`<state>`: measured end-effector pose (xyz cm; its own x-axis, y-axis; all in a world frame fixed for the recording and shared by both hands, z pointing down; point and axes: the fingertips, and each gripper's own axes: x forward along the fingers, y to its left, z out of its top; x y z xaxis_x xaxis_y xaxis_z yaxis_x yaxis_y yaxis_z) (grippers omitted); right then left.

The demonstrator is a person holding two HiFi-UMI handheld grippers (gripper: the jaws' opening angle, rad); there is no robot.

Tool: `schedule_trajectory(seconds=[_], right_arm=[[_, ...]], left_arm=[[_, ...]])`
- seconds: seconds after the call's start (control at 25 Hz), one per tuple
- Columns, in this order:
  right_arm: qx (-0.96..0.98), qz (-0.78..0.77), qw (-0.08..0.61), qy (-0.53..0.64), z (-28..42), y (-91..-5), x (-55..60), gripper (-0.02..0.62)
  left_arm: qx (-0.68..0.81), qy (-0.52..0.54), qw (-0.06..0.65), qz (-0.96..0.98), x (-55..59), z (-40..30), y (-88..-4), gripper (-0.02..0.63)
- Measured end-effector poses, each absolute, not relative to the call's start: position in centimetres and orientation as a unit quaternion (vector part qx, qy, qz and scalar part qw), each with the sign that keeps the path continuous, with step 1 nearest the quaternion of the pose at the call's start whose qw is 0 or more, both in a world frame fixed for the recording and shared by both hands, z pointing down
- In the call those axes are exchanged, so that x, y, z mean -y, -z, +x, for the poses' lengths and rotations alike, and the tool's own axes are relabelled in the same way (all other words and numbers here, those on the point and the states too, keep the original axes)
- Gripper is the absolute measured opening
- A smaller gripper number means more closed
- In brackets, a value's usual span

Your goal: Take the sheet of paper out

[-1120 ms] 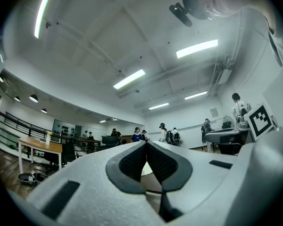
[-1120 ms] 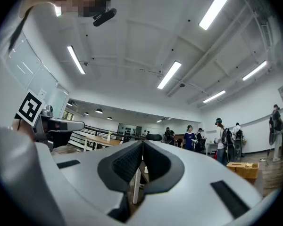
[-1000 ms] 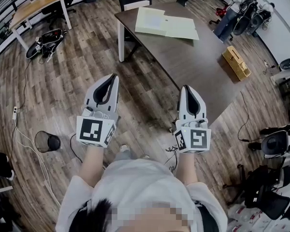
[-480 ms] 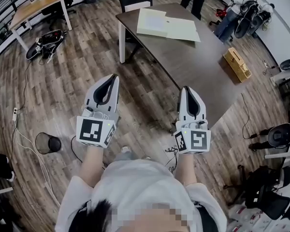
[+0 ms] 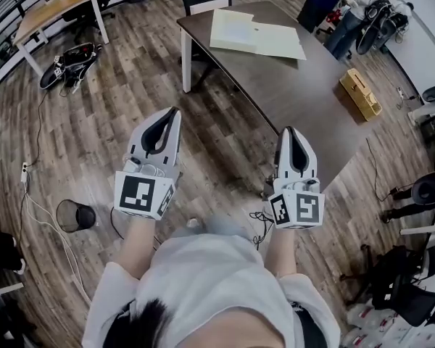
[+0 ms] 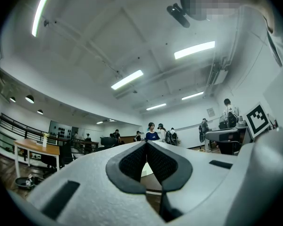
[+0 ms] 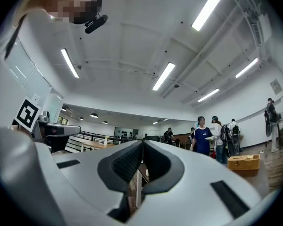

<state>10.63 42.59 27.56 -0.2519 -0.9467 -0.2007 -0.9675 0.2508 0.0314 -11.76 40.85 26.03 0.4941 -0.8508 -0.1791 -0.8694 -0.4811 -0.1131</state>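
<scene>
Both tongs are shut tight, with nothing in them. The left gripper (image 5: 175, 112) and the right gripper (image 5: 289, 130) are held out side by side above the wood floor (image 5: 94, 122). The right one is near the table (image 5: 297, 85). The paper (image 5: 257, 36) lies flat at the table's far end, well away from both.
</scene>
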Motion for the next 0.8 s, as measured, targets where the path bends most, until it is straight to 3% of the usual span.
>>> schedule_trajectory(seconds=[0.8], right_arm=[[-0.798,-0.593,0.08,-0.071,11.1,-27.9,-27.8,0.017]], left_arm=[[-0.5,-0.057,0.109,-0.857,-27.0,-10.3,-25.4,0.008]])
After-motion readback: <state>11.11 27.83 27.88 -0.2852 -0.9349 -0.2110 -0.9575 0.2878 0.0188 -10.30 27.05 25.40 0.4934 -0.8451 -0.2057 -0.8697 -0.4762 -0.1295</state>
